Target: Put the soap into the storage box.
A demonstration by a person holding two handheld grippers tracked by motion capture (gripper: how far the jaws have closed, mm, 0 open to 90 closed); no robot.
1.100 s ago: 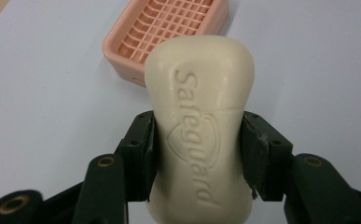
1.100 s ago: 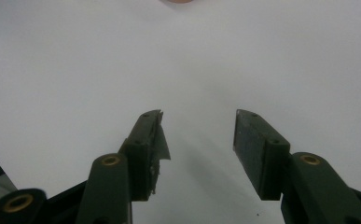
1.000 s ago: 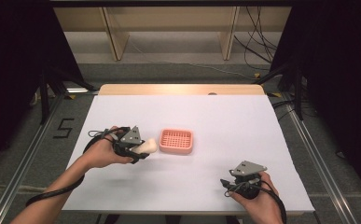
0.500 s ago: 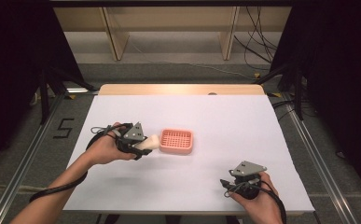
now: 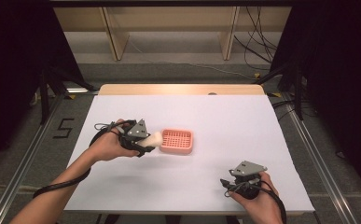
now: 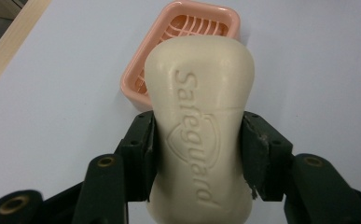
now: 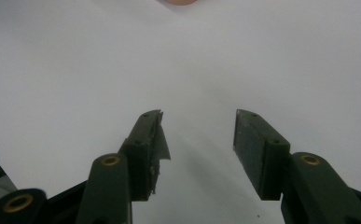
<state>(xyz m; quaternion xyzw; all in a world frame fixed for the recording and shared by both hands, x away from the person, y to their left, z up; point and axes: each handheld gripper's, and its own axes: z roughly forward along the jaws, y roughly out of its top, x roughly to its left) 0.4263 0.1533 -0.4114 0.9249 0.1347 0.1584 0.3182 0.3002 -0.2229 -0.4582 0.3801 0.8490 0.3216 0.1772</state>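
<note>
A cream bar of soap (image 6: 199,121) stamped "Safeguard" is clamped between the jaws of my left gripper (image 6: 199,135). In the high view that left gripper (image 5: 146,141) hovers just left of a pink soap dish (image 5: 177,141), with the soap (image 5: 154,138) pointing at the dish's left rim. The pink soap dish (image 6: 187,32) has a slatted bottom and lies just beyond the soap's far end. My right gripper (image 5: 230,183) rests near the table's front right; its jaws (image 7: 197,135) stand open over bare white table.
A white sheet covers the table (image 5: 234,126), with a wooden edge (image 5: 183,89) at the far side. A sliver of the pink dish (image 7: 178,2) peeks in at the top of the right gripper view. Metal rails run along both table sides.
My left gripper has carried the soap rightwards, closer to the pink dish. The right gripper has stayed where it was.
</note>
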